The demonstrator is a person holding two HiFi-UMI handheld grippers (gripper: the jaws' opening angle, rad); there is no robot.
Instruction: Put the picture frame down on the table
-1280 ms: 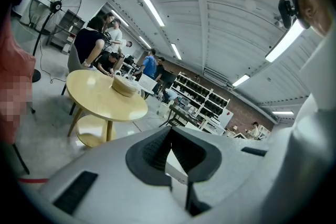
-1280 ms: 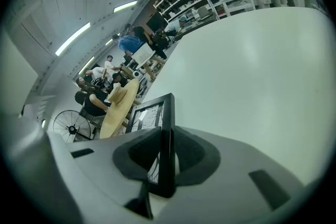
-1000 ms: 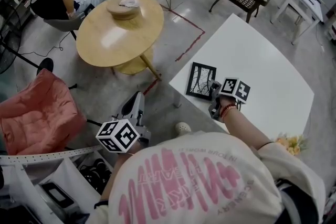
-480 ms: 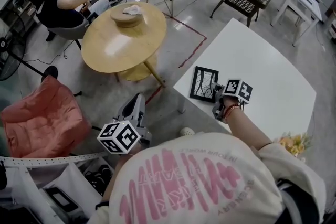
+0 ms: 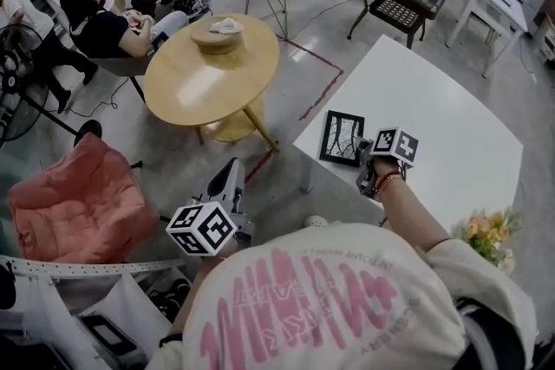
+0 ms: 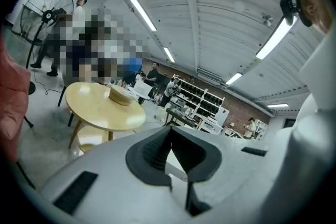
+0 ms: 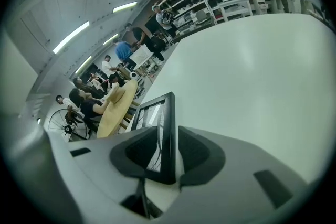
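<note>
A black picture frame [image 5: 342,138] with a pale print sits over the near left corner of the white table [image 5: 442,113]. I cannot tell whether it touches the tabletop. My right gripper [image 5: 363,159] is shut on the frame's near edge. In the right gripper view the frame [image 7: 155,122] stands edge-on between the two dark pads [image 7: 193,151]. My left gripper [image 5: 228,183] hangs off the table, over the floor to the left. Its fingertips [image 6: 164,140] meet with nothing between them.
A round wooden table [image 5: 212,74] carrying a shallow bowl [image 5: 217,32] stands to the left of the white table. A red cushioned seat [image 5: 74,204] is at the near left. Flowers [image 5: 486,234] lie at the white table's near right edge. People sit at the back left.
The head view has drifted a little. The right gripper still holds the frame at the same corner of the table. The left gripper has barely moved.
</note>
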